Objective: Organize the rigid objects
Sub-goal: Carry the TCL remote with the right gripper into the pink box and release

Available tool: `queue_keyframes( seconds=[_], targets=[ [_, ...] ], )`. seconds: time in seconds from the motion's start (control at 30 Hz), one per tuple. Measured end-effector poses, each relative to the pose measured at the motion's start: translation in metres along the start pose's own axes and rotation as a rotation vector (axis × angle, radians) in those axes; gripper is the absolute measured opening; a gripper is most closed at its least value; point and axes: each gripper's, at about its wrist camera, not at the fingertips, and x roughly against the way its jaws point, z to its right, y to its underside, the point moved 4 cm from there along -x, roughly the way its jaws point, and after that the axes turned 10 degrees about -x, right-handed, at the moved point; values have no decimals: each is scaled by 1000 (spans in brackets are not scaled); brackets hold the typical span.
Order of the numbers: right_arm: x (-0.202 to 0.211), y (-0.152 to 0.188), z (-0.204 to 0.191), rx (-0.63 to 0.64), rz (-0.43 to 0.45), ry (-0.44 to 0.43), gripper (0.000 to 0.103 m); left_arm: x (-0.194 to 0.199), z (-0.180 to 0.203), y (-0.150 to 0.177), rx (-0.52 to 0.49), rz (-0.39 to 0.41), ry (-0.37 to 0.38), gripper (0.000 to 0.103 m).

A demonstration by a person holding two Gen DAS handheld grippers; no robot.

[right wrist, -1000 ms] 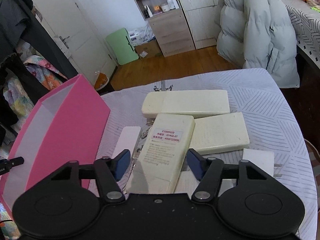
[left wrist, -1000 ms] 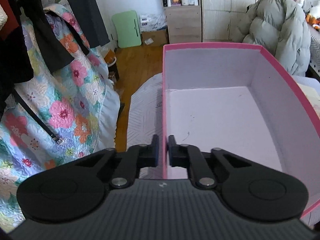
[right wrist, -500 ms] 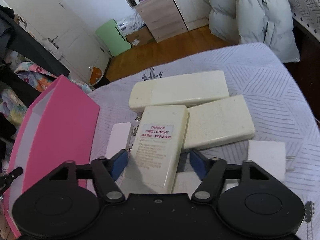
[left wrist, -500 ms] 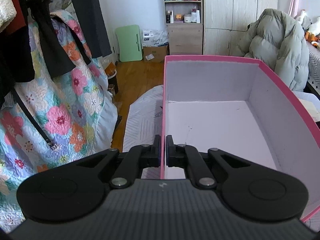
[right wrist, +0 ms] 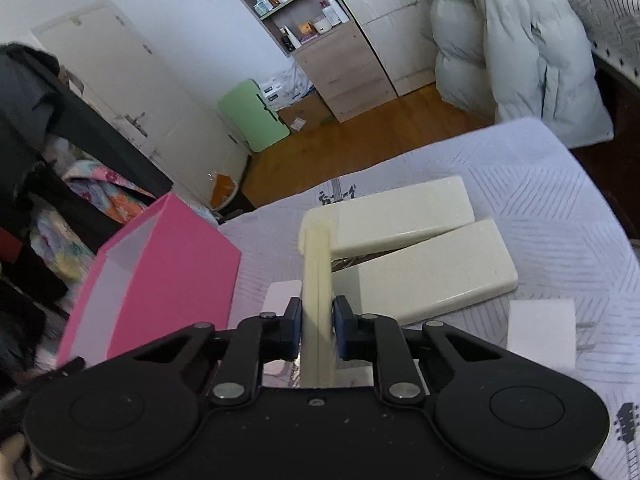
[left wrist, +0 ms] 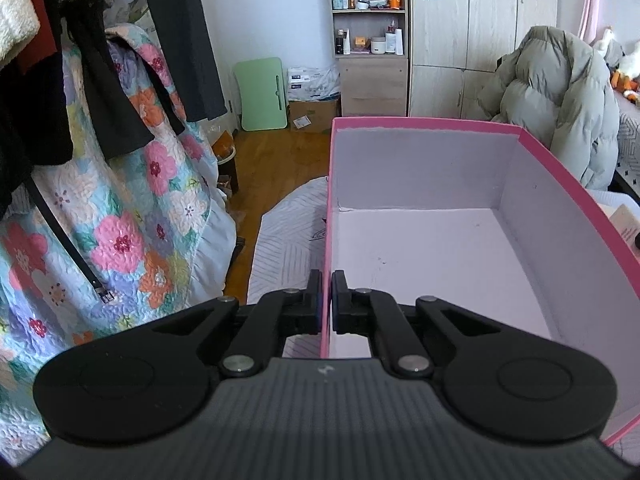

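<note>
A: What is seen between the fingers of the right gripper?

B: A cream remote control is seen there, turned on its edge so that only its narrow side faces the camera. It runs straight out from between the blue pads, one pad on each flat face. The jaws are closing, and the pads are already pressed against the remote, so it is grasped.

A: And where is that remote placed on the table?

B: It is held just beside the right wall of the pink box, over the middle of the grey patterned tablecloth. Its far end is seen in front of two more cream remotes: one lying crosswise toward the far edge, another nearer, angled toward the right edge. Whether the held remote touches them cannot be told. A white flat piece is seen near the right edge, and another partly hidden behind the left finger.

A: How is the left gripper set?

B: Its fingers are clenched on the near left wall of the pink box, one finger outside and one inside. The box interior is shown white and bare, with its far left corner toward the tabletop's far edge.
</note>
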Motion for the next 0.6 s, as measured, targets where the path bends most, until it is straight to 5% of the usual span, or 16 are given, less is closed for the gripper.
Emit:
queue_keyframes(
  seconds=[0.37, 0.6],
  targets=[
    [28, 8, -45, 244, 113, 67, 20, 0, 4, 0, -18, 2, -10, 4],
    [60, 13, -130, 488, 140, -52, 20, 0, 3, 0, -28, 1, -16, 4]
  ],
)
